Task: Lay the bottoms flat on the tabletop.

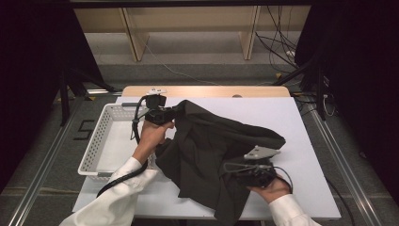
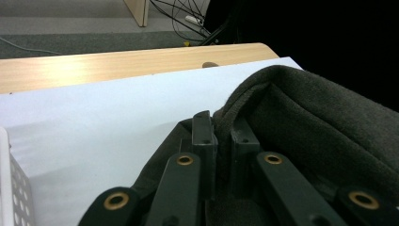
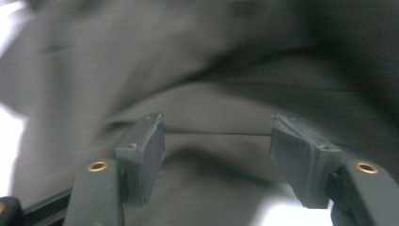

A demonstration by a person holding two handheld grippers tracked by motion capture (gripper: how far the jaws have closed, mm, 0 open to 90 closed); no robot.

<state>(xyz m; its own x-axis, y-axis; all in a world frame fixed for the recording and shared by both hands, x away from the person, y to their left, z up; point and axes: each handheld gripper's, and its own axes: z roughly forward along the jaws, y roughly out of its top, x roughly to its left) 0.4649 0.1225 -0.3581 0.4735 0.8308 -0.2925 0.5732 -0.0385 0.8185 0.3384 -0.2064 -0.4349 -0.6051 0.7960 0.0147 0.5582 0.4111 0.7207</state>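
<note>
Nearest the person, at about five o'clock on the table (image 1: 301,122), the right gripper (image 1: 237,170) sits at the low edge of the dark cloth (image 1: 211,150). In the right gripper view its jaws stand wide apart with cloth spread behind them and nothing pinched between the pads (image 3: 143,146), so it holds nothing. The cloth lies crumpled over the middle of the white sheet, its long axis running from about eleven o'clock down to five or six, where a tail hangs toward the near edge. Farther off, at about eleven o'clock, the left gripper (image 1: 175,113) is clamped on the cloth's far corner; the left gripper view shows a folded hem caught between its nearly closed fingers (image 2: 203,136). A white basket (image 1: 101,141) stands at nine o'clock, just beside the left hand (image 1: 153,134). The coming move seems to turn on the free near end: it lies toward twelve o'clock of the right gripper, right at its jaws, and well apart from the left, so the right hand is the one placed to take it.
</note>
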